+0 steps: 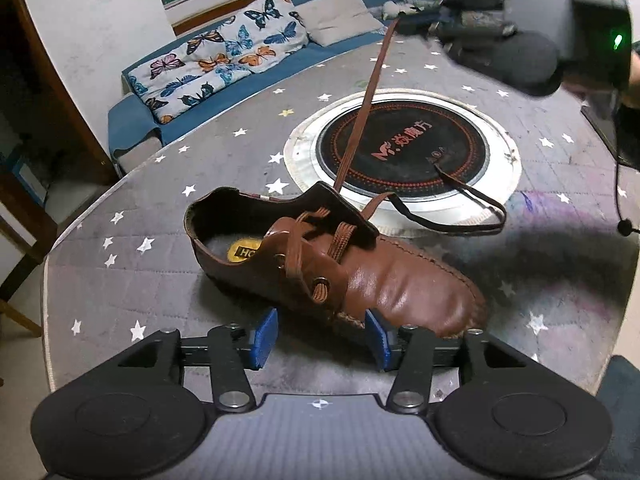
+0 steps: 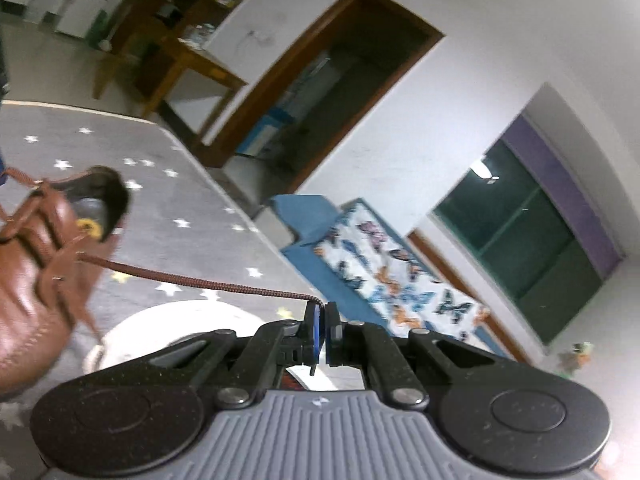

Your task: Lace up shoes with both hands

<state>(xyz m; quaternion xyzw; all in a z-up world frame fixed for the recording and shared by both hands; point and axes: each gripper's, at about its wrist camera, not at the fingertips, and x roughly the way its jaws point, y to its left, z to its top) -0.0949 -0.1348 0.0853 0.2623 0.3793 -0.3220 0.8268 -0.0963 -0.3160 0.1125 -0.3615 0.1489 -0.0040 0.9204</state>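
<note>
On the star-patterned table [image 1: 120, 280], the brown leather shoe [image 1: 360, 276] is being laced: lower eyelets are crossed, one lace end [image 1: 370, 92] is being drawn taut by the clenched right gripper [image 2: 322, 320], the other end [image 1: 460, 216] is lying loose. The left gripper [image 1: 320, 336] is being held agape beside the shoe.

Shoe [image 1: 320, 264] on table [image 1: 160, 280]; cooktop [image 1: 404, 152] behind; sofa [image 1: 224, 60] beyond.

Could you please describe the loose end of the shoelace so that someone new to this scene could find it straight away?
Start at the round black induction plate set into the star-patterned table. The brown leather shoe lies just in front of it. From the shoe's far side the slack lace end loops across the plate's pale rim, dark and limp, unlike the taut lace that rises to the right gripper.
</note>
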